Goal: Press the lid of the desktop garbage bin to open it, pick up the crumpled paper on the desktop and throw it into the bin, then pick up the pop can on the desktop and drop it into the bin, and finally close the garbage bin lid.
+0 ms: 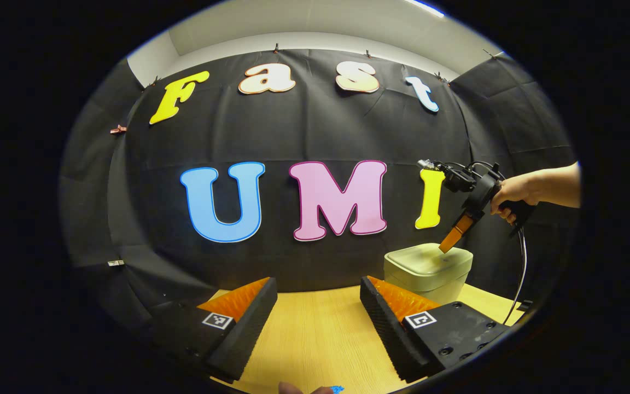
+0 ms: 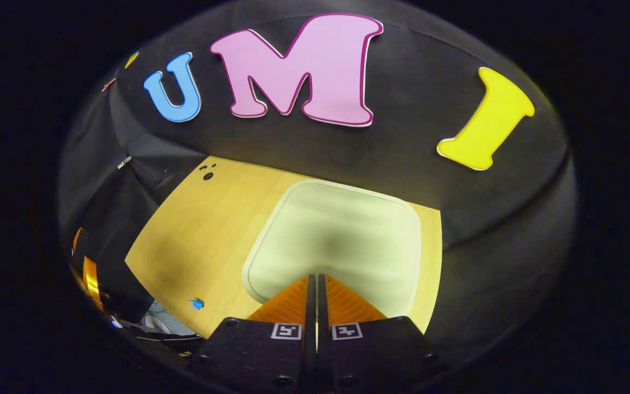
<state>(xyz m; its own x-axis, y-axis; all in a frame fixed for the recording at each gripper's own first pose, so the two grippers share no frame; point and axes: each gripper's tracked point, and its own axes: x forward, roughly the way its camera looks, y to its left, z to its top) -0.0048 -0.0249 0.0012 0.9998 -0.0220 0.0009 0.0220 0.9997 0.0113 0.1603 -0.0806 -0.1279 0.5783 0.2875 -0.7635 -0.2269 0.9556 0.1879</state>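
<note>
Your left gripper (image 1: 318, 298) hovers with its jaws spread wide over the bare wooden table (image 1: 315, 339). At two o'clock from it sits the garbage bin (image 1: 427, 271), lid down. Your right gripper (image 2: 315, 284), jaws pinched together on nothing, points down at the lid (image 2: 342, 235).

The left gripper view looks level across the table (image 1: 315, 328), while the right gripper view looks steeply down, close above the shared bin lid (image 2: 342, 235).
</note>
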